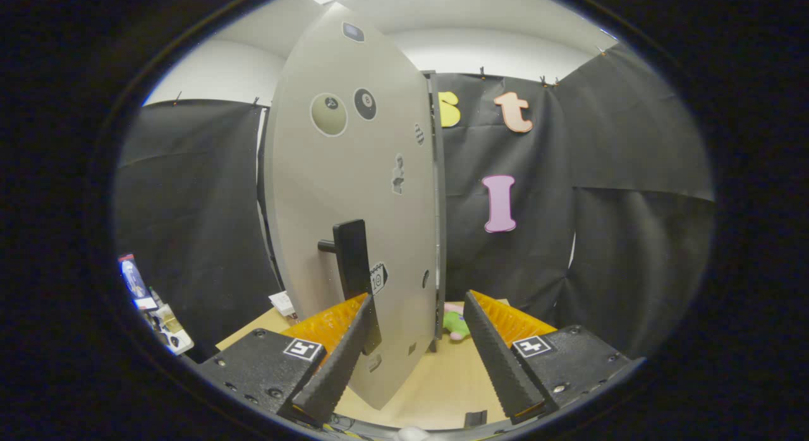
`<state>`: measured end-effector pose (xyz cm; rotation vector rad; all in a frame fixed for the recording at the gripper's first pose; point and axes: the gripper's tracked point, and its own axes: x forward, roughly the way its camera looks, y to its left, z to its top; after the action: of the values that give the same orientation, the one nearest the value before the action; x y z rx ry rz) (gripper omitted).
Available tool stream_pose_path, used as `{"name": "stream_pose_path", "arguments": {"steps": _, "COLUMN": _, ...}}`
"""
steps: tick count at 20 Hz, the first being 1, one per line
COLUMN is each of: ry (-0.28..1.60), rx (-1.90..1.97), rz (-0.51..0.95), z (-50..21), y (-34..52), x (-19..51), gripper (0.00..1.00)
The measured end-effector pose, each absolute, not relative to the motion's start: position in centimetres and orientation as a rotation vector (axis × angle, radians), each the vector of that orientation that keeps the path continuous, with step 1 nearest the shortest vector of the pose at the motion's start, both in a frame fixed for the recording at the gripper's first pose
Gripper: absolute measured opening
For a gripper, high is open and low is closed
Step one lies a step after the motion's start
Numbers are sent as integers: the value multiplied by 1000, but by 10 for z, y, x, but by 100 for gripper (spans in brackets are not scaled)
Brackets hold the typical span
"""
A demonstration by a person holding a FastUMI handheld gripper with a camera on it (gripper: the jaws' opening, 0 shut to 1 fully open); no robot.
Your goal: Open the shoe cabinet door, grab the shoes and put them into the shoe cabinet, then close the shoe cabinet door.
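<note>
Gripper view looks along the two fingers at the shoe cabinet door (354, 226), a pale grey panel standing upright on the wooden tabletop (442, 384) and swung partly open, its free edge reaching down between the fingers. The gripper (420, 330) is spread wide; the left finger (338, 359) lies against the lower end of the door's black handle (352, 264), while the right finger (499, 359) stands apart from the panel with bare tabletop between them, so nothing is pinched. Several stickers (346, 109) dot the door face (round ones near the top, smaller ones lower down). Behind the door's far edge the dark cabinet frame (436, 207) rises, and at its foot, just beyond the fingers, sits a small green and pink soft toy (455, 324). White boxes (282, 302) rest on the table left of the door, and some small packaged items (152, 308) lie further left. Whether any shoes are inside the cabinet cannot be told.
</note>
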<state>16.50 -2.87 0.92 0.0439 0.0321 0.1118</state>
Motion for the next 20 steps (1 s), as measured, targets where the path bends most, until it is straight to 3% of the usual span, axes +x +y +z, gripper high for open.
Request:
{"name": "stream_pose_path", "arguments": {"steps": 8, "ry": 16, "rx": 97, "rz": 159, "z": 12, "y": 55, "x": 208, "gripper": 96}}
{"name": "stream_pose_path", "arguments": {"steps": 20, "ry": 11, "rx": 26, "rz": 115, "z": 13, "y": 71, "x": 186, "gripper": 98}}
